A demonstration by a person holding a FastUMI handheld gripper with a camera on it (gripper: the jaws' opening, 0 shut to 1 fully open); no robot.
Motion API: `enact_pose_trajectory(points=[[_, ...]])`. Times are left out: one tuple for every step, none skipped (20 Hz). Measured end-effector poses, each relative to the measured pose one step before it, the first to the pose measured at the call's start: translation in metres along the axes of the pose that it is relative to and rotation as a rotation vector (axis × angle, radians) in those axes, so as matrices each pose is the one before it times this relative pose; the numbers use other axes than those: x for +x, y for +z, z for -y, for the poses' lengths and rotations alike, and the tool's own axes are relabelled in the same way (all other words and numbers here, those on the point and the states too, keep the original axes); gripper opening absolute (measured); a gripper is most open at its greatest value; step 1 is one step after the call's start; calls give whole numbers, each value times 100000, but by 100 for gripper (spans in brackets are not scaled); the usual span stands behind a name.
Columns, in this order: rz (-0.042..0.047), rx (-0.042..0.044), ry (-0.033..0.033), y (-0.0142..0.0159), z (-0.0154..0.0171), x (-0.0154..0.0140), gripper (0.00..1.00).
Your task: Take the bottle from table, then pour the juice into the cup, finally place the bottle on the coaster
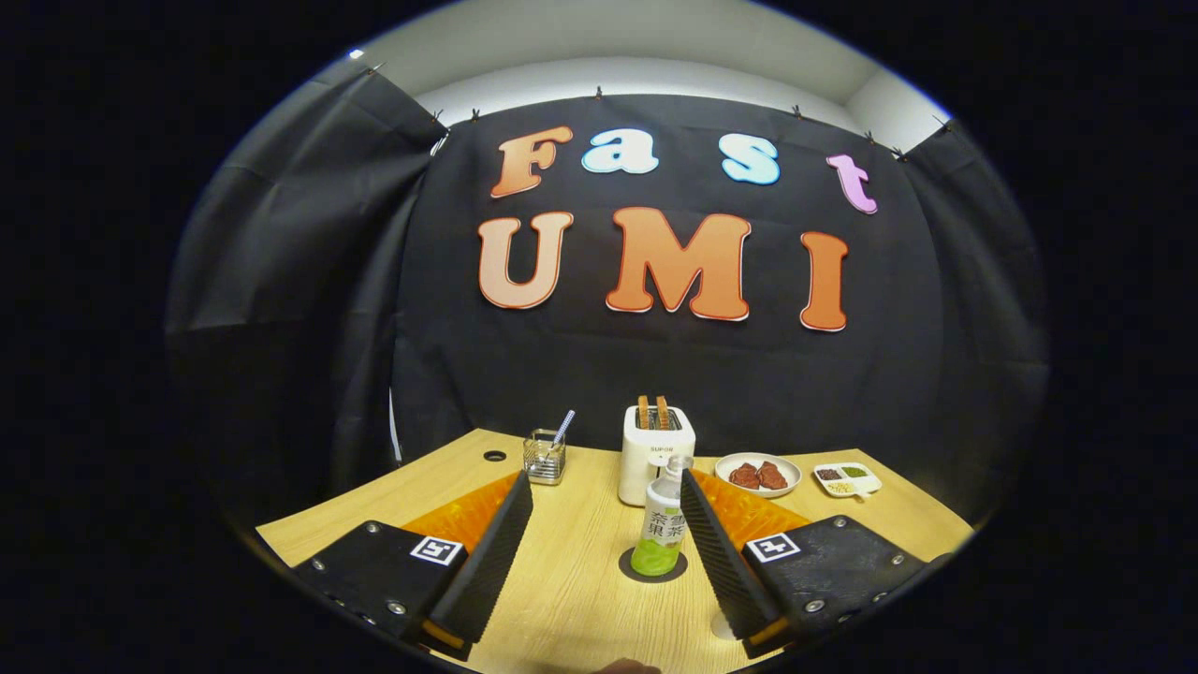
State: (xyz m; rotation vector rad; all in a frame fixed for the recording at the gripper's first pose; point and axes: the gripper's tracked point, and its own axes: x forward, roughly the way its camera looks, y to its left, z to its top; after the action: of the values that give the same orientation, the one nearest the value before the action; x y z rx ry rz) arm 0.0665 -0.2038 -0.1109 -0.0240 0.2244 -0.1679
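Bottle (pixel 663 520), clear plastic with green juice, stands upright on a dark round coaster (pixel 652 566) on the wooden table (pixel 580 580), beside the right finger. Gripper (pixel 606 505) fingers spread apart, empty; swinging right could topple it.

Clear plastic bottle (pixel 663 520), seemingly matt wood-grain table (pixel 580 580).
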Motion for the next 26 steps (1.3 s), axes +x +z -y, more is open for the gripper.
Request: enact_pose_trajectory(points=[[-161, -771, -524, 827, -487, -692, 95], [-555, -1822, -128, 696, -569, -713, 94], [-133, -1736, -365, 544, -567, -742, 94], [313, -1494, -706, 673, -485, -763, 94], [621, -564, -609, 677, -471, -703, 94], [1392, 381, -147, 807, -434, -691, 94], [1024, 1509, 504, 556, -482, -568, 94], [349, 2010, 743, 364, -317, -571, 94], [100, 2014, 591, 237, -158, -609, 94], [133, 1361, 87, 303, -18, -604, 94], [1035, 424, -548, 563, 253, -652, 94], [1531, -80, -735, 802, 199, -633, 94], [1715, 521, -557, 698, 162, -535, 94], [1516, 481, 446, 677, -151, -400, 94], [1433, 171, 348, 505, -83, -241, 94], [755, -418, 18, 396, -18, -234, 94], [294, -648, -976, -26, 360, -138, 94], [-218, -721, -943, -92, 254, -60, 94], [-425, -53, -1028, -213, 142, 95, 94], [-197, 38, -826, -181, 151, 14, 94], [-337, -14, -422, -142, 64, 20, 94], [82, -2, -436, -129, 91, -19, 94], [182, -21, -159, -65, 80, 236, 94], [362, 351, 202, -91, 26, 81, 94], [874, 432, 269, 146, -14, 106, 94], [-121, 493, 563, -185, -93, 14, 94]])
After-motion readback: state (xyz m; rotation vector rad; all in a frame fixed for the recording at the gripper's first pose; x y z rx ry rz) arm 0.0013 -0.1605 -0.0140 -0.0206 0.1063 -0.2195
